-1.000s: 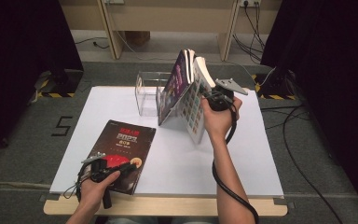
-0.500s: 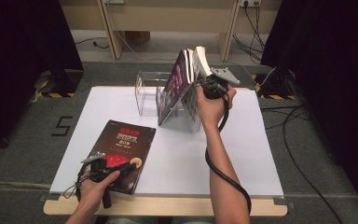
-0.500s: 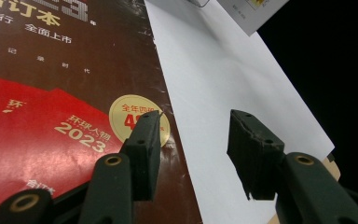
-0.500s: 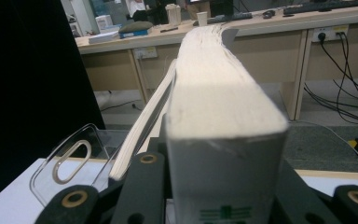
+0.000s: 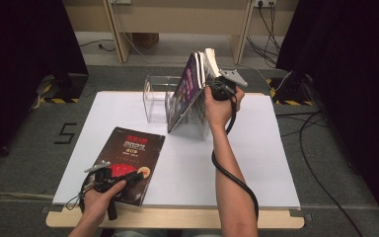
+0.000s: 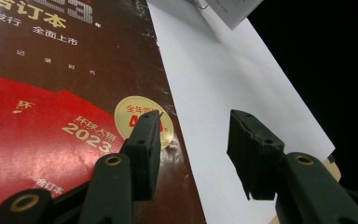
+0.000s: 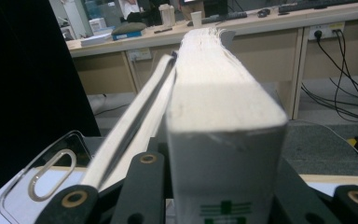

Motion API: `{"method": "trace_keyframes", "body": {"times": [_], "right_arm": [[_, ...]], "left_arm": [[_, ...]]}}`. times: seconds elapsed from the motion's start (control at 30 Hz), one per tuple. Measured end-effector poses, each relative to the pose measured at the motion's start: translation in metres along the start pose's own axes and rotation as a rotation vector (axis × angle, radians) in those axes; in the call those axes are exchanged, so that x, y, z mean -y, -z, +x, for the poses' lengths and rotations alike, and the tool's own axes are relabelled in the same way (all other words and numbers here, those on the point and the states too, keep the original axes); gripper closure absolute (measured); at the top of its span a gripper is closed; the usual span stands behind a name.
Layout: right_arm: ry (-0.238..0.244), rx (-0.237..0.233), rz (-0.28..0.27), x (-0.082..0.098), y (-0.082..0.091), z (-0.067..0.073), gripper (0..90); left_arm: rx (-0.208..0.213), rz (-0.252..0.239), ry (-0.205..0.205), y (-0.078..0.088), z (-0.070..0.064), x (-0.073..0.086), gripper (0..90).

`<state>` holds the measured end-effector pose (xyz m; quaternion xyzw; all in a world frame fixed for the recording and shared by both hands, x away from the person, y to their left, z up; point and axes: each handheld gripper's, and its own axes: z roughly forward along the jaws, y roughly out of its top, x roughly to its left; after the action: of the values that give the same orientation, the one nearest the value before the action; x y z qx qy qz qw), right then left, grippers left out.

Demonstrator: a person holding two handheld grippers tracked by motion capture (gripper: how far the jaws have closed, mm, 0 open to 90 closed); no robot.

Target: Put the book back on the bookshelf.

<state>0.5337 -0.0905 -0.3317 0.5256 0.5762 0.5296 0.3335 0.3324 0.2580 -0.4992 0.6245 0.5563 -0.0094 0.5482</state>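
A thick book (image 5: 210,58) with a pale page block stands tilted at the clear acrylic rack (image 5: 154,100) at the table's back. My right gripper (image 5: 210,87) is shut on it; in the right gripper view the thick book (image 7: 223,98) fills the gap of the right gripper (image 7: 214,164). A thinner purple-covered book (image 5: 189,91) leans against its left side, seen edge-on as the thinner book (image 7: 133,119). A dark red book (image 5: 129,158) lies flat at the front left. My left gripper (image 5: 136,176) rests open over its lower right corner. The left gripper (image 6: 196,127) has one jaw above the dark red book (image 6: 65,93) and one over the white table.
The white tabletop (image 5: 256,158) has free room at the middle and right. The rack's clear wall (image 7: 37,172) stands left of the books. Wooden desk legs (image 5: 116,29) and floor cables (image 5: 321,148) lie beyond the table. Black curtains flank both sides.
My right hand has carried the thick book left and farther back, toward the rack. The left hand and the dark red book have stayed put.
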Motion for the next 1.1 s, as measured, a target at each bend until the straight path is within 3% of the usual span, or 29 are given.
{"method": "trace_keyframes", "body": {"times": [0.2, 0.57, 0.8, 1.1], "right_arm": [[0.002, 0.016, -0.003, 0.01, -0.002, -0.001, 74.0], [0.002, -0.012, 0.093, 0.008, 0.011, -0.002, 66.9], [0.003, -0.015, 0.122, 0.008, 0.02, -0.005, 64.8], [-0.006, 0.008, 0.158, -0.007, 0.01, -0.004, 67.1]], "left_arm": [[0.0, 0.0, -0.001, 0.0, 0.0, 0.0, 53.7], [0.002, 0.004, -0.006, 0.0, -0.003, 0.001, 53.7], [0.002, 0.008, -0.006, -0.002, -0.003, 0.002, 53.7], [0.004, 0.008, -0.006, -0.002, -0.003, 0.002, 53.6]]}}
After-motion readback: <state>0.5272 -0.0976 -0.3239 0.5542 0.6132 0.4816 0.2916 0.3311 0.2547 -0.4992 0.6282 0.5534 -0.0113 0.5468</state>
